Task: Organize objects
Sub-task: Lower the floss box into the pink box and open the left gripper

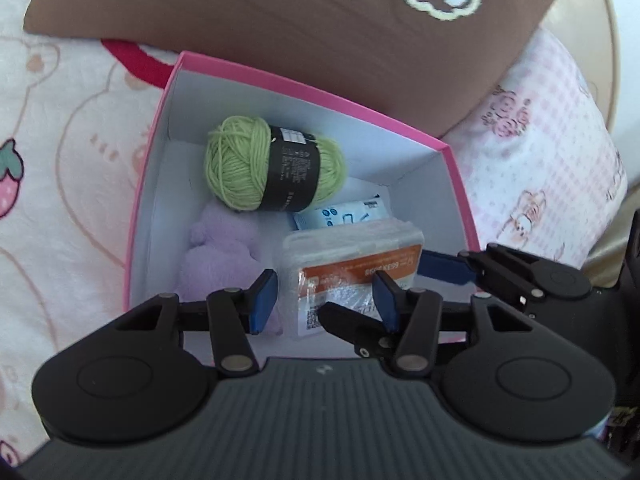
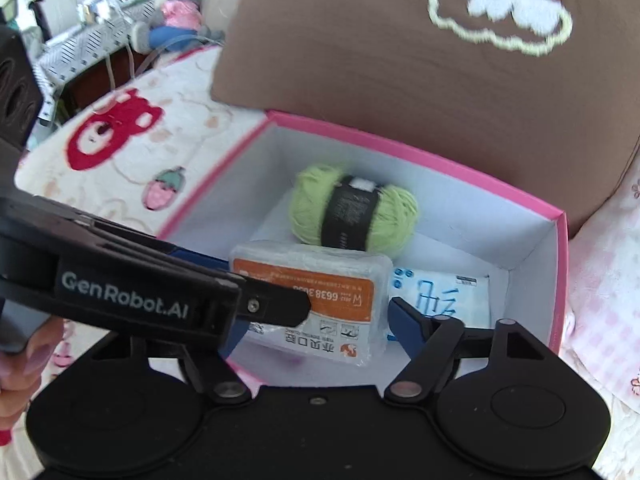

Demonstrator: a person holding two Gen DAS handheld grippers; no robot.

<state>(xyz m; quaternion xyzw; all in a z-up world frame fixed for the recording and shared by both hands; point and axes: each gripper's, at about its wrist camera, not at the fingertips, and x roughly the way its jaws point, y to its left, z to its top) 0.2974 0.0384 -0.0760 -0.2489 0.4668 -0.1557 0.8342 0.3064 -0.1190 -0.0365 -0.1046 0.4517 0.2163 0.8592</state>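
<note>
A pink box [image 1: 312, 87] with a white inside lies on the bed; it also shows in the right wrist view [image 2: 416, 152]. In it are a green yarn ball [image 1: 240, 164] [image 2: 316, 204], a purple plush [image 1: 218, 252], a blue-white packet [image 1: 344, 214] [image 2: 440, 292] and a clear plastic case with an orange label [image 1: 352, 264] [image 2: 316, 300]. My left gripper [image 1: 324, 300] is open over the box's near end, above the case. My right gripper [image 2: 316, 320] is open with its fingers either side of the case; it also shows in the left wrist view [image 1: 400, 284].
A brown pillow [image 1: 280, 4] [image 2: 400, 60] lies against the box's far side. A cream blanket with red bear and strawberry prints [image 2: 120, 132] lies left of the box, a pink checked pillow [image 1: 540, 168] to its right. A shelf with a stuffed toy [image 2: 176, 12] stands far left.
</note>
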